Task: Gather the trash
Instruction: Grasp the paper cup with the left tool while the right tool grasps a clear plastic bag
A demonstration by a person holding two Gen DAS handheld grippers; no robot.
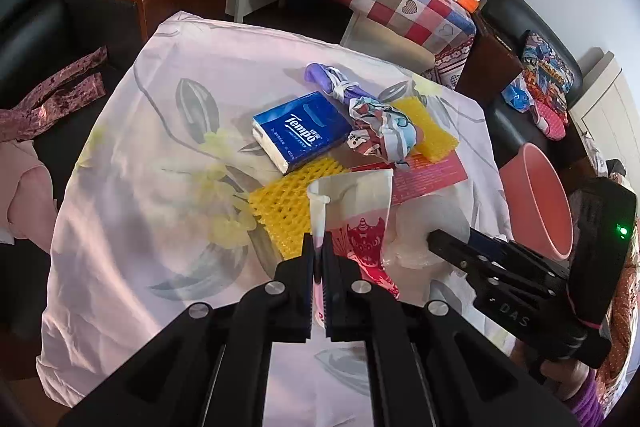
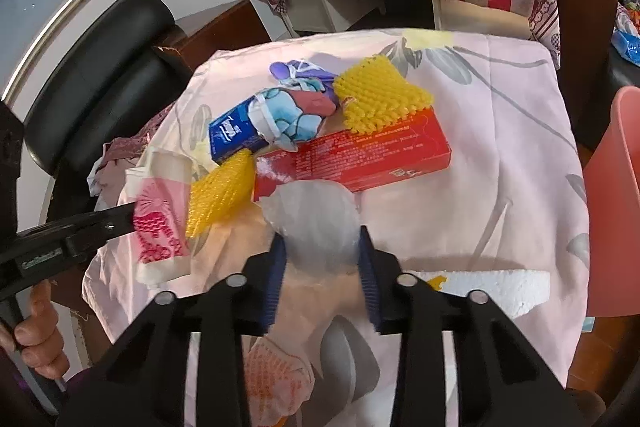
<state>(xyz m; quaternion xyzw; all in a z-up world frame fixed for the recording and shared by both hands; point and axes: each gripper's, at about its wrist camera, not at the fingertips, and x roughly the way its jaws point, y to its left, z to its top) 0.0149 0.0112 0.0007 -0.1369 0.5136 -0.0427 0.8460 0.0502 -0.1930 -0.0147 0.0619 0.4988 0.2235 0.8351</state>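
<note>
Left wrist view: the left gripper (image 1: 319, 247) is clamped on the edge of a white bag (image 1: 352, 211) with a red print, raised over the table (image 1: 120, 187). Tissues (image 1: 300, 131) marked "Tempo", yellow net (image 1: 284, 215), crumpled wrappers (image 1: 380, 131) lie uncollected; the pink bin (image 1: 536, 203) stands beside, contents hidden. Right wrist view: the right gripper (image 2: 322, 247) stands apart around clear plastic (image 2: 316, 215), possibly touching. The red box (image 2: 360, 155) print is unreadable.

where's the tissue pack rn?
The blue tissue pack lies mid-table on the cloth, beside the crumpled wrapper, above the yellow foam net.
</note>
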